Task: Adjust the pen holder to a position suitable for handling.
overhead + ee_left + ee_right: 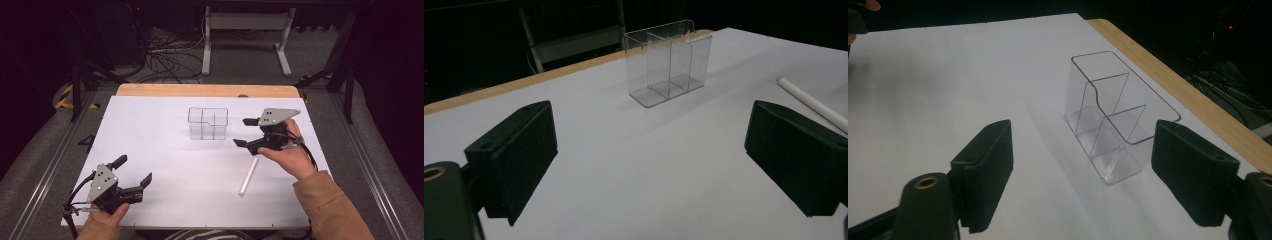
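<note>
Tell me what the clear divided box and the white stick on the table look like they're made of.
Clear divided box: likely hard acrylic or similar plastic, glossy; the table shows through its thin walls and the edges catch light. White stick: smooth, matte and uniformly white, perhaps a plastic or paper tube; its look leaves the material open.

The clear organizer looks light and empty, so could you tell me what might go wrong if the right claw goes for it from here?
1. The clear organizer stands empty on smooth white sheet; a nudge from the open right claw could probably slide or tip it.
2. Its thin transparent walls are hard to see, so a jaw may catch a divider.
3. The white tube lies loose near the right hand and could roll if brushed.
</note>
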`<state>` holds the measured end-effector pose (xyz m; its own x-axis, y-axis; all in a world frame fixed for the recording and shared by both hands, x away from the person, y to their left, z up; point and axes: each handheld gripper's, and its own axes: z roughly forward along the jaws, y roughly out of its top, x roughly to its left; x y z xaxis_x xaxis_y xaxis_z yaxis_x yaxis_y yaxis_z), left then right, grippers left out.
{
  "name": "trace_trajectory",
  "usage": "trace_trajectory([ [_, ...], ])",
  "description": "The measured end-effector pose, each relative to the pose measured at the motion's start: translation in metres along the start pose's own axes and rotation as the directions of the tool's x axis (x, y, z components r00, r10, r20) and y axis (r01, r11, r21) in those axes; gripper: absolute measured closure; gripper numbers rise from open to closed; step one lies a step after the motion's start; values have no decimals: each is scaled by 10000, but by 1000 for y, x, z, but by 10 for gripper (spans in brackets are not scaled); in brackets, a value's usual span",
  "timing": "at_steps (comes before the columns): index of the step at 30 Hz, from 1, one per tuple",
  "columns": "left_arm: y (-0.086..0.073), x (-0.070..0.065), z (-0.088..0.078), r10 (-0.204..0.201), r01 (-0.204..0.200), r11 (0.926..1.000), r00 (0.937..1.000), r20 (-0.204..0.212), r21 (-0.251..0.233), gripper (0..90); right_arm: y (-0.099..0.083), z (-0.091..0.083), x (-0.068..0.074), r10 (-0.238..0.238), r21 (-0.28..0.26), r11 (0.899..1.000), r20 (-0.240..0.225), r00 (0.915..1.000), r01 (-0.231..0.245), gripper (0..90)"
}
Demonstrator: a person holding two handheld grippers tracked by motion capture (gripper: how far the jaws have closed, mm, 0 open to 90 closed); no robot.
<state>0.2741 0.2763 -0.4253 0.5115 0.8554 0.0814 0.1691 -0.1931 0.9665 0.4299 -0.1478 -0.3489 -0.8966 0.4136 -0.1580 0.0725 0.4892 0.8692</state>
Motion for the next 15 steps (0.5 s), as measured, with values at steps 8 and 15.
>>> trace_trajectory([
  [8, -1, 1, -2, -33, 33, 10000, 10000, -23, 2, 75, 15, 15, -12, -226, 251, 9994, -99, 9997, 228, 266],
  [15, -1, 1, -1, -4, 4, 10000, 10000, 4, 8, 75, 21, 31, -17, -363, 575, 9976, -218, 9991, 375, 274],
])
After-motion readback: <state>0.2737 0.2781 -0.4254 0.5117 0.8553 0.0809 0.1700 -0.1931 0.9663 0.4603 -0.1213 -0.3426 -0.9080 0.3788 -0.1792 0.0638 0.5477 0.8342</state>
